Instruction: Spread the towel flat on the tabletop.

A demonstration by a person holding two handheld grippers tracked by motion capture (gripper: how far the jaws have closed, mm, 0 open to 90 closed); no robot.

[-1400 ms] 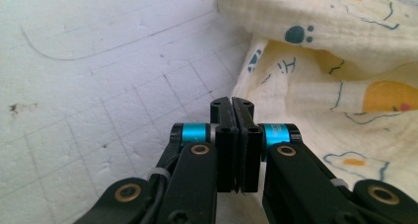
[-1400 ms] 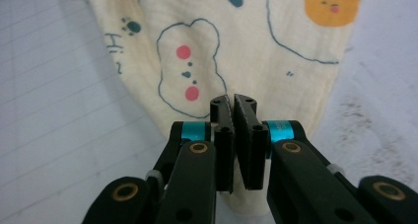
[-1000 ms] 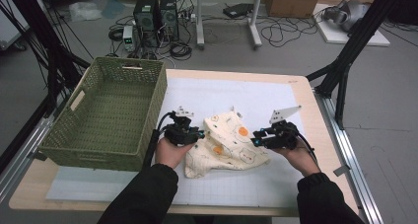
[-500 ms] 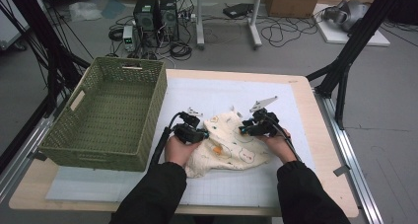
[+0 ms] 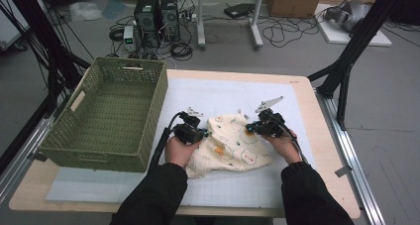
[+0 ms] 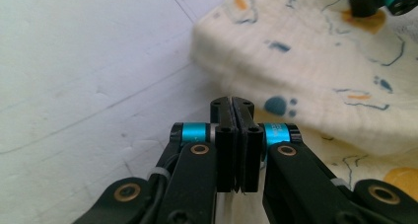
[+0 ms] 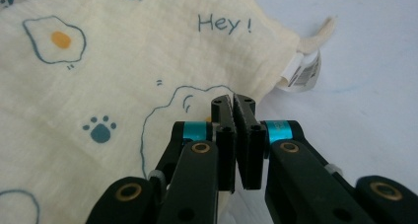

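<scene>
Your two grippers have just clamped down on the cloth, one at each side, and both sets of jaws have been closing over the last moment. In the left gripper view the left gripper shows its jaws pressed flat together at the cloth's near edge. Whether fabric is caught between them is hard to make out, since the tips hide the spot. In the right gripper view the right gripper is likewise clenched, with its tips over the cloth near its edge, just short of the white tag; any pinched fold there is hidden too.

Compared with a second ago, both hands have drawn in toward the cloth, the right one most. This reads as the grab before a lift or a fold.

From above, the cloth lies crumpled on the white mat, near the table's front, between the left gripper and the right gripper. The green basket stands empty just beside it on your left. Your sleeves cut off the cloth's near hem.
</scene>
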